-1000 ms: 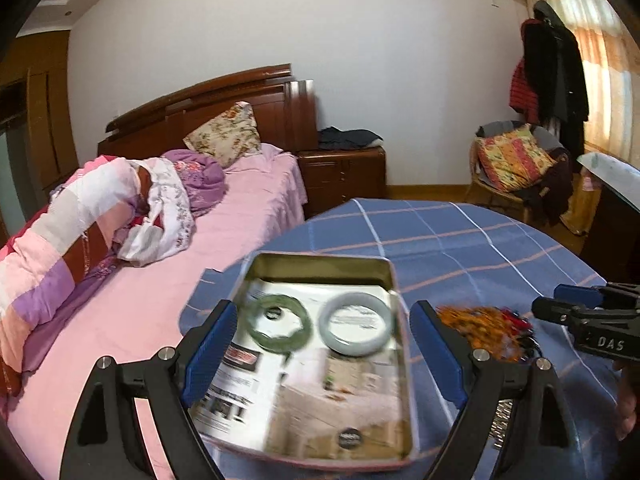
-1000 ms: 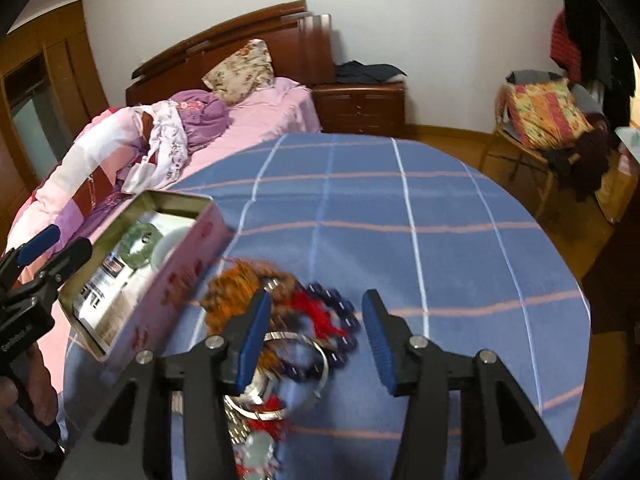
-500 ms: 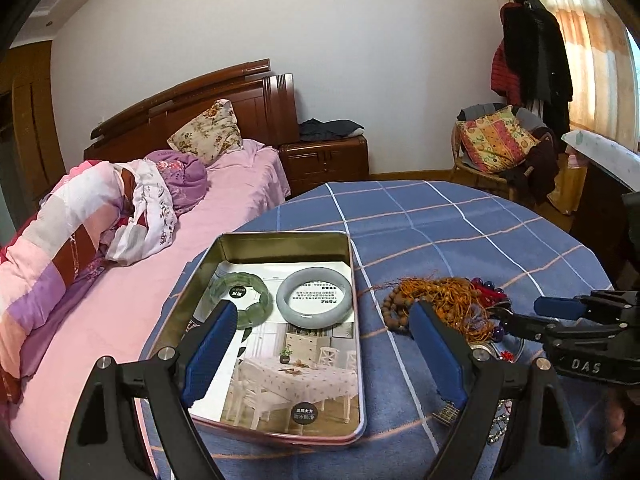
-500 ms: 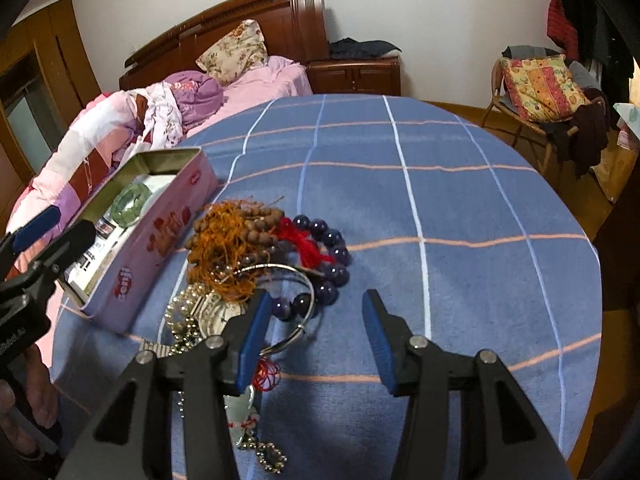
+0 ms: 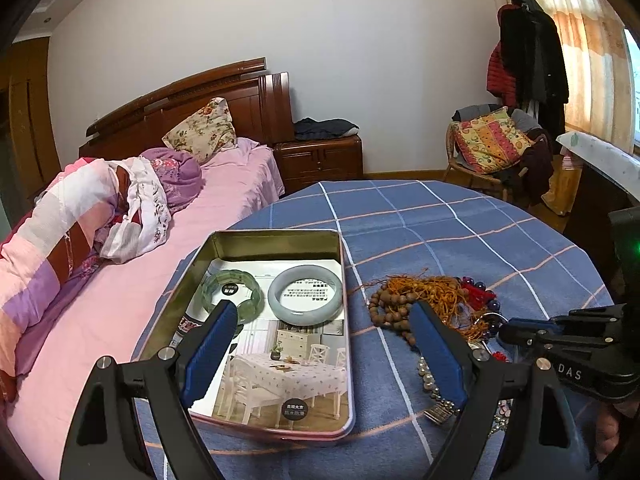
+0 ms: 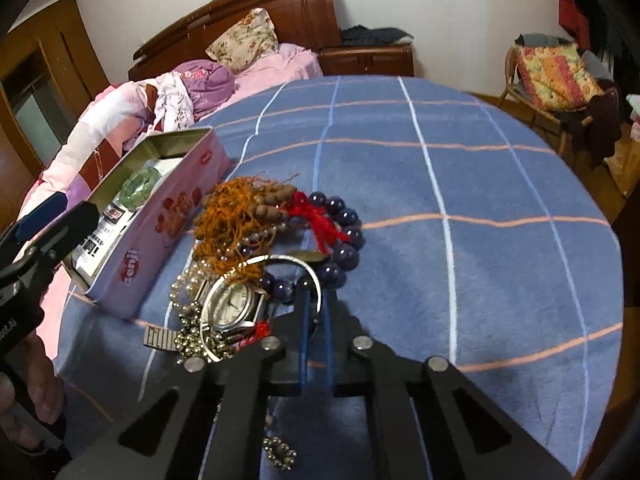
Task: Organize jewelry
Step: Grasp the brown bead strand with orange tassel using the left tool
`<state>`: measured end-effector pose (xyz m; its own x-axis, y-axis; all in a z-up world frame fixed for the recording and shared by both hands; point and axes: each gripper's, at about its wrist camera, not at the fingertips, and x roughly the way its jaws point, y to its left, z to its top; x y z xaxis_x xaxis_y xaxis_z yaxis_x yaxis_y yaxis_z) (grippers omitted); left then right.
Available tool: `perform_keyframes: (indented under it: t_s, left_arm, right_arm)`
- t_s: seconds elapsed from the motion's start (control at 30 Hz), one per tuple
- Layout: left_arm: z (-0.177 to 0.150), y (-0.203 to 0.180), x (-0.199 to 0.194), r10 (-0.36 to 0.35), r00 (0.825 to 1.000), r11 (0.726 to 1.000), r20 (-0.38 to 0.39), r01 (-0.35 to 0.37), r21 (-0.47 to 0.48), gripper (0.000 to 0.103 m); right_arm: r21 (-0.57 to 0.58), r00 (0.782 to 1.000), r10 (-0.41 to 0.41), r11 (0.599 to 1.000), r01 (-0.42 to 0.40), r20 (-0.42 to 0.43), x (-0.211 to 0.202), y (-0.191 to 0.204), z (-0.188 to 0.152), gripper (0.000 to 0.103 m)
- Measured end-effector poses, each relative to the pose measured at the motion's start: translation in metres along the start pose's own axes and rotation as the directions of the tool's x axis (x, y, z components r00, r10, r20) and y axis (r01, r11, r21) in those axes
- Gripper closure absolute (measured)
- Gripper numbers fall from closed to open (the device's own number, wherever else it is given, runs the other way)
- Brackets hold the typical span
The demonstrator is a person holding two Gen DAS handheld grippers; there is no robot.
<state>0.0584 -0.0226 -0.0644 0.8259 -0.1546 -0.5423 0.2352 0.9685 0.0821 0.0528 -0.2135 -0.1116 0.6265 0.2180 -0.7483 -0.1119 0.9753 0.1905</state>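
Note:
An open pink tin (image 5: pixel 276 240) (image 6: pixel 160 228) on the blue checked tablecloth holds a green bangle (image 5: pixel 232 296) (image 6: pixel 142 186) and a grey bangle (image 5: pixel 306 294). To its right lies a jewelry pile (image 6: pixel 256 256) (image 5: pixel 436 304): wooden beads with orange tassel, dark purple beads (image 6: pixel 344 232), pearls, a watch (image 6: pixel 232 306) and a thin silver bangle (image 6: pixel 308 264). My right gripper (image 6: pixel 316 300) is shut on the silver bangle's rim. My left gripper (image 5: pixel 324 344) is open and empty, low over the tin's near end.
A pink bed (image 5: pixel 120 280) with piled quilts lies left of the table. A wooden nightstand (image 5: pixel 320 156) stands behind. A chair with cushions and clothes (image 5: pixel 496 144) is at the back right. A small beaded piece (image 6: pixel 280 452) lies near the table's front edge.
My right gripper has moved down to the pile and closed on the silver bangle. My left gripper has stayed open over the tin, its view shifting right.

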Motion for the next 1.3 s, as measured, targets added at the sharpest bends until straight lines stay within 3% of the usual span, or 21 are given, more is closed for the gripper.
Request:
perform_keyframes:
  t_s: [0.3,0.57,0.87,1.0,1.17,1.23,1.27,1.3]
  left_arm:
    - [0.000,-0.017,-0.004,-0.020,1.000,0.999,0.005,0.020,0.034,0.015]
    - [0.000,-0.033,-0.004,-0.057,0.998,0.997,-0.008,0.058,0.058,0.015]
    - [0.013,-0.052,0.034,-0.145,0.983,0.988,-0.109,0.149,0.029,0.015]
    - [0.016,-0.064,0.053,-0.153,0.975,0.986,-0.159,0.161,0.040,0.015]
    - [0.015,-0.076,0.074,-0.164,0.963,0.981,-0.212,0.181,0.066,0.016]
    - [0.013,-0.077,0.080,-0.175,0.957,0.979,-0.230,0.194,0.063,0.026]
    - [0.012,-0.076,0.083,-0.182,0.953,0.978,-0.242,0.201,0.060,0.035]
    - [0.010,-0.077,0.086,-0.188,0.949,0.976,-0.254,0.209,0.058,0.041]
  right_arm:
    - [0.012,0.997,-0.054,0.998,0.054,0.055,-0.017,-0.014,0.003,0.094]
    - [0.051,0.994,-0.098,0.994,0.095,0.054,-0.017,-0.032,0.001,0.094]
    - [0.081,0.996,-0.076,0.994,0.071,0.051,-0.017,-0.041,-0.002,0.094]
    - [0.082,0.994,-0.086,0.993,0.080,0.069,-0.018,-0.042,0.009,0.094]
    - [0.098,0.996,-0.092,0.991,0.089,0.022,-0.004,-0.046,0.011,0.093]
    - [0.115,0.996,-0.093,0.989,0.091,0.009,-0.003,-0.050,0.010,0.084]
    - [0.124,0.996,-0.090,0.988,0.089,0.007,-0.003,-0.052,0.009,0.074]
    - [0.126,0.996,-0.088,0.988,0.086,0.010,-0.004,-0.052,0.009,0.074]
